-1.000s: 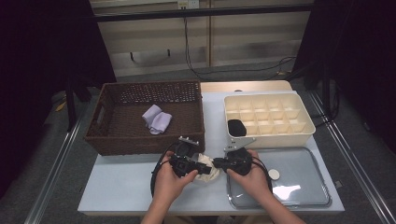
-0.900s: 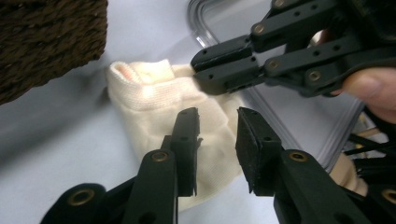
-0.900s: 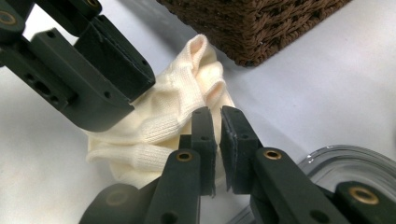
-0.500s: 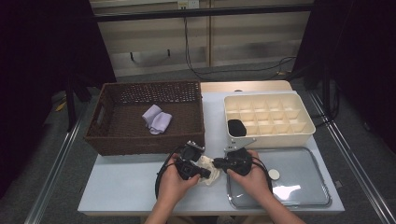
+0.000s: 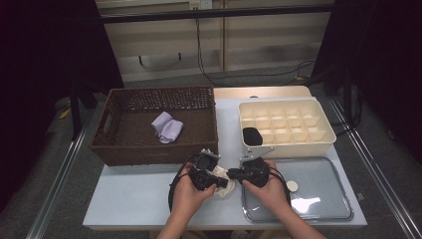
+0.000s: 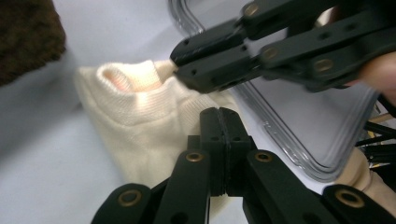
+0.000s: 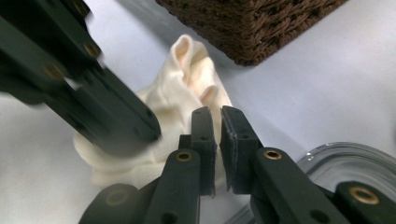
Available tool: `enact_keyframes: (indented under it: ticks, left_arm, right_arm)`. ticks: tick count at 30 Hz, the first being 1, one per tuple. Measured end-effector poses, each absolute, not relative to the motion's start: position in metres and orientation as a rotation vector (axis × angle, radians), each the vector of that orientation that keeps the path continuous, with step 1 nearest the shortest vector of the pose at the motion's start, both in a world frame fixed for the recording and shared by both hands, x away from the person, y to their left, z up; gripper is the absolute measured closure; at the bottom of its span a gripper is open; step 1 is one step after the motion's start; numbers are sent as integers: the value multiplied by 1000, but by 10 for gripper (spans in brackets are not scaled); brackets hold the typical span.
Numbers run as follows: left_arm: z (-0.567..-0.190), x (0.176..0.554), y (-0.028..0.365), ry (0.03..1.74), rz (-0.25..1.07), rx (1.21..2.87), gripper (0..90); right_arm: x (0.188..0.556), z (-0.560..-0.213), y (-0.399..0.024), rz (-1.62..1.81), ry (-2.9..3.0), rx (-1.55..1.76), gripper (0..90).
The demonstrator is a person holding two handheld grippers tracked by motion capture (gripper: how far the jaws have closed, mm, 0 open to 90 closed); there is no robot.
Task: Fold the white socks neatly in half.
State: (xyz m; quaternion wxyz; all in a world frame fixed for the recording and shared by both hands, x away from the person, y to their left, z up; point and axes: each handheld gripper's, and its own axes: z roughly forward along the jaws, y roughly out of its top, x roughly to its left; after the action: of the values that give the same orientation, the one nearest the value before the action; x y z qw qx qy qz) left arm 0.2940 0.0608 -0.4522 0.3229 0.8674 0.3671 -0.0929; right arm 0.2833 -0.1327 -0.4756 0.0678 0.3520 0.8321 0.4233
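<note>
Both grippers (image 5: 222, 182) (image 5: 231, 174) pinched shut on the cream sock (image 5: 224, 185) lying on the table between basket (image 5: 119, 149) and tray (image 5: 343, 211), the left's jaws having just closed; likely to slip free if tugged apart, thin knit barely caught

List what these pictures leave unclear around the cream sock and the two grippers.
- Cream sock, high view: mostly covered by both grippers.
- Left gripper, left gripper view: its grip point on the sock is hidden by its own jaws.
- Dark item in the divided box, high view: too small to identify.
</note>
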Motion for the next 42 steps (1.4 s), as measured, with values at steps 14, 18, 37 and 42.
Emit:
enact_keyframes:
  ticks: [14, 18, 37, 42]
  left_arm:
    - [-456, 292, 59, 941, -242, 2276, 890]
    - [-453, 293, 62, 970, -249, 2248, 866]
    - [-439, 296, 111, 1093, -131, 2143, 627]
    - [-451, 298, 113, 1122, -173, 2132, 600]
  right_arm:
    - [284, -467, -127, 1296, 2508, 1035, 793]
    - [288, -475, -128, 1296, 2532, 1065, 819]
    - [286, -477, -130, 1257, 2540, 1019, 866]
    - [285, -477, -131, 1262, 2535, 1020, 866]
